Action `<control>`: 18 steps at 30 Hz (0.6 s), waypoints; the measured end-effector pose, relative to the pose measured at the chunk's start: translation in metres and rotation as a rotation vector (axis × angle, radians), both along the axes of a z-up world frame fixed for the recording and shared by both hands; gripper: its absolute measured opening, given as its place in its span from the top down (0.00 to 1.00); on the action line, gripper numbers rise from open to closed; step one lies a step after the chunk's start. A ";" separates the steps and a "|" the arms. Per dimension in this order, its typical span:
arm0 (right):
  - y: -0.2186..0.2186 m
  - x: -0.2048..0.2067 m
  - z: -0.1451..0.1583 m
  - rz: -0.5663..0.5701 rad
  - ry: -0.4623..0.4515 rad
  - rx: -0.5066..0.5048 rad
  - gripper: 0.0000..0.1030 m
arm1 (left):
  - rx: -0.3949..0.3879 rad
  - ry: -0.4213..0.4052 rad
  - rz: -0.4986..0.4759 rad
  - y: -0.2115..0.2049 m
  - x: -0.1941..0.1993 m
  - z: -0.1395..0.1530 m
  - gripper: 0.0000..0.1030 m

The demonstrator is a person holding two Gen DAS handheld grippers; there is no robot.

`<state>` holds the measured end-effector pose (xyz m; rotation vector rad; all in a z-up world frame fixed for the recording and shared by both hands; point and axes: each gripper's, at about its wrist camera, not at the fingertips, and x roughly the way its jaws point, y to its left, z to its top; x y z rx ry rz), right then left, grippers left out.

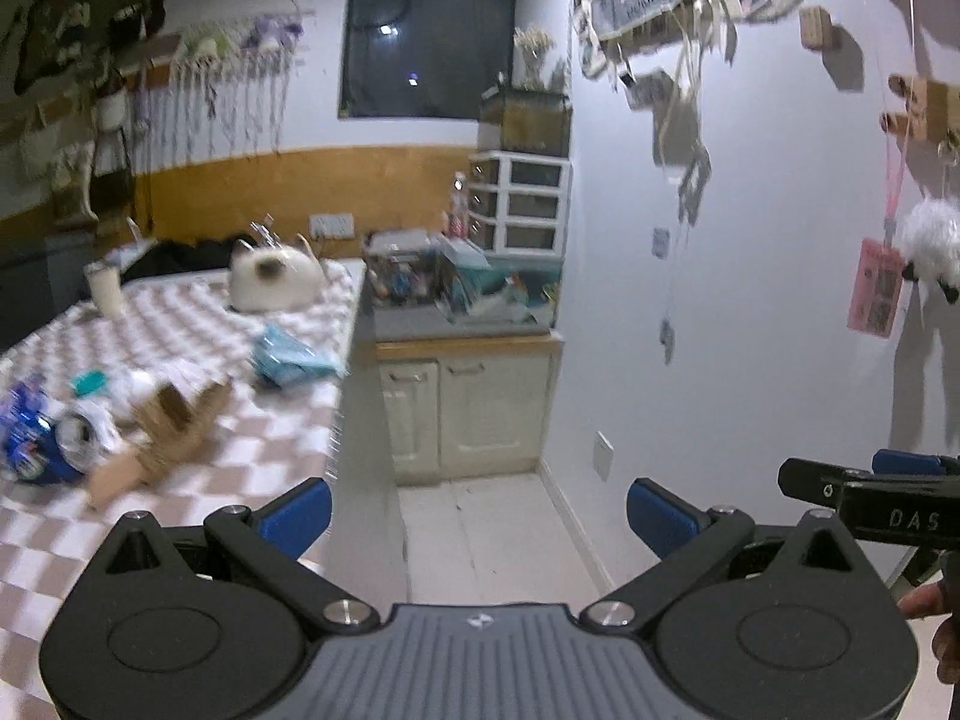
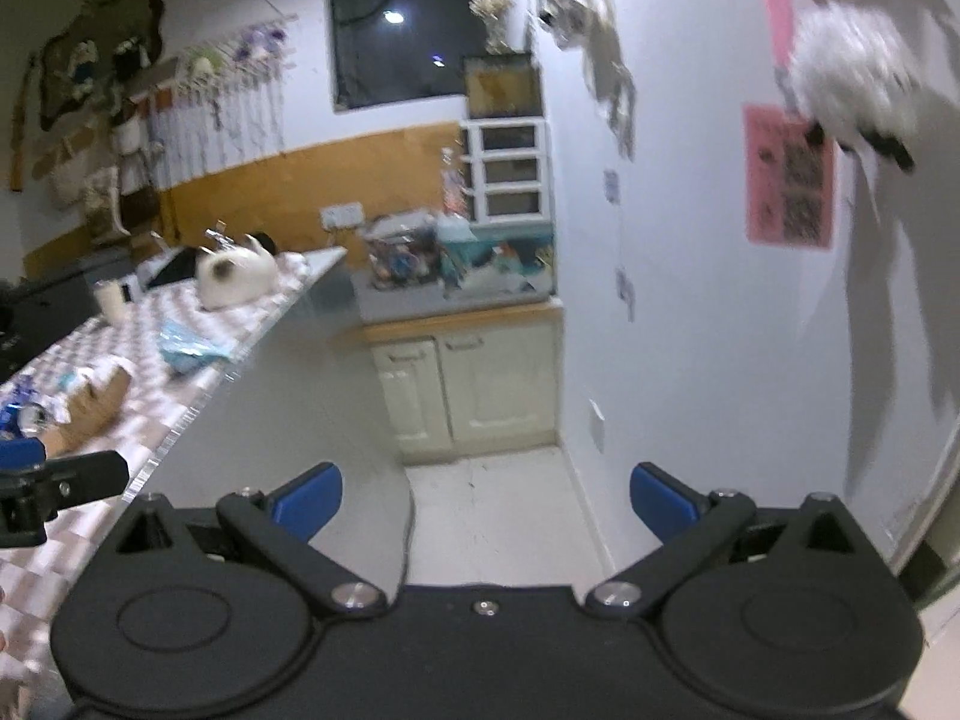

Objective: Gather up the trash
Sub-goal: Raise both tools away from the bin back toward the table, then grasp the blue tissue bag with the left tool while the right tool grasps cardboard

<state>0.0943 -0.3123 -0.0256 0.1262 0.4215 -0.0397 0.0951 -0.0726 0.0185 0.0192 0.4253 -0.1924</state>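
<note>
Trash lies on the checkered bench [image 1: 252,468]: a crushed blue can [image 1: 42,438], a torn cardboard box [image 1: 174,420] just beside it, and a teal wrapper [image 1: 288,360] farther back. Left gripper [image 1: 479,516] and right gripper [image 2: 486,498] both hover with fingers spread wide, holding nothing.

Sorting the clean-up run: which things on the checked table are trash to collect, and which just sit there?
Trash:
crushed blue can
torn cardboard box
crumpled blue wrapper

Just there:
cat
white cup
teal lid, unclear

Left gripper and right gripper open, empty.
</note>
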 end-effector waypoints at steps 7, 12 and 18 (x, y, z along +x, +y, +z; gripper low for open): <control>0.039 -0.005 0.026 0.092 -0.061 0.016 0.00 | 0.031 -0.068 0.052 0.045 -0.015 0.027 0.00; 0.069 0.001 0.037 0.158 -0.081 0.008 0.00 | 0.065 -0.098 0.089 0.083 -0.019 0.041 0.00; 0.105 0.016 0.046 0.231 -0.084 0.029 0.00 | 0.101 -0.107 0.140 0.136 -0.015 0.048 0.00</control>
